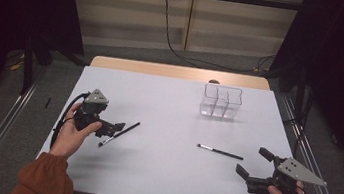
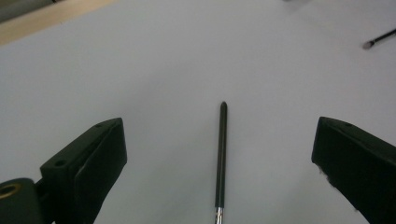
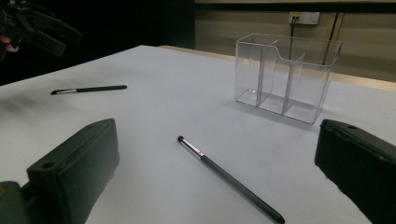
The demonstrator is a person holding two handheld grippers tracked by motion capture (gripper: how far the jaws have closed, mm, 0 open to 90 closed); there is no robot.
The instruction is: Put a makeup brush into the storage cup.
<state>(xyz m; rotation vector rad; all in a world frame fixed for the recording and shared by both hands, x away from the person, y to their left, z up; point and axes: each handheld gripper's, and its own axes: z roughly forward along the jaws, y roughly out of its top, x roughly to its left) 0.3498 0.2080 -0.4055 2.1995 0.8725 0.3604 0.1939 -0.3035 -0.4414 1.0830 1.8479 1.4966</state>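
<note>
Two slim black-handled makeup brushes lie flat and well apart on the white worktop (image 1: 164,141): one (image 1: 118,134) left, one (image 1: 220,152) right.

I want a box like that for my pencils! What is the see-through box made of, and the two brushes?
The box looks like clear, glossy hard plastic: you see straight through its walls. Each brush seems to have a matte black handle, plastic or painted wood, with a shiny metal-looking band near the bristles.

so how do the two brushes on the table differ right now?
The left brush lies on a diagonal between the open jaws of the left gripper; the right brush lies nearly level, apart from the right gripper. The left brush's bristles point toward the person, the right brush's toward the table's middle. Both are slim, dark-handled, lying flat, ungrasped.
</note>
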